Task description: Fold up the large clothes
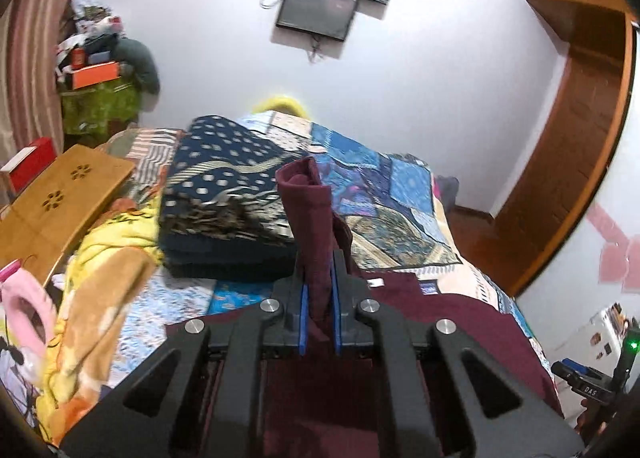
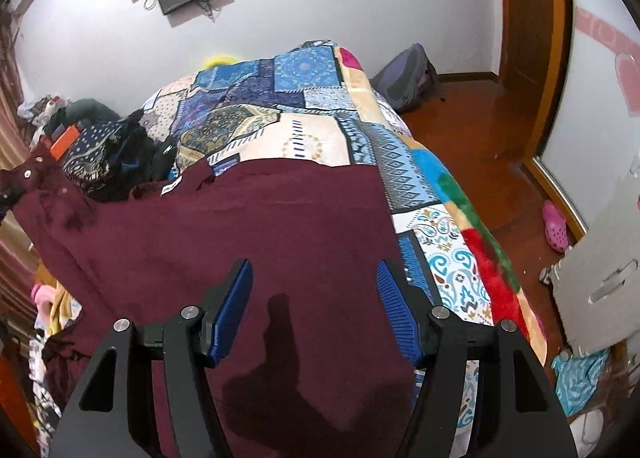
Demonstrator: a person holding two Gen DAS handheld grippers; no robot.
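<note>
A large maroon garment [image 2: 248,234] lies spread on the patchwork bed cover [image 2: 320,130]. My left gripper [image 1: 319,278] is shut on a bunched part of the maroon garment [image 1: 310,214], which sticks up between the blue pads and is lifted above the bed. That lifted corner shows at the left edge of the right wrist view [image 2: 28,186]. My right gripper [image 2: 314,274] is open, its blue pads [image 2: 234,306] hovering over the flat middle of the garment, holding nothing.
A folded navy dotted blanket [image 1: 224,210] lies on the bed beyond the garment. A wooden lap table [image 1: 52,202] and yellow bedding [image 1: 92,290] sit left. The bed's right edge drops to a wooden floor [image 2: 480,130] with a pink shoe [image 2: 555,224].
</note>
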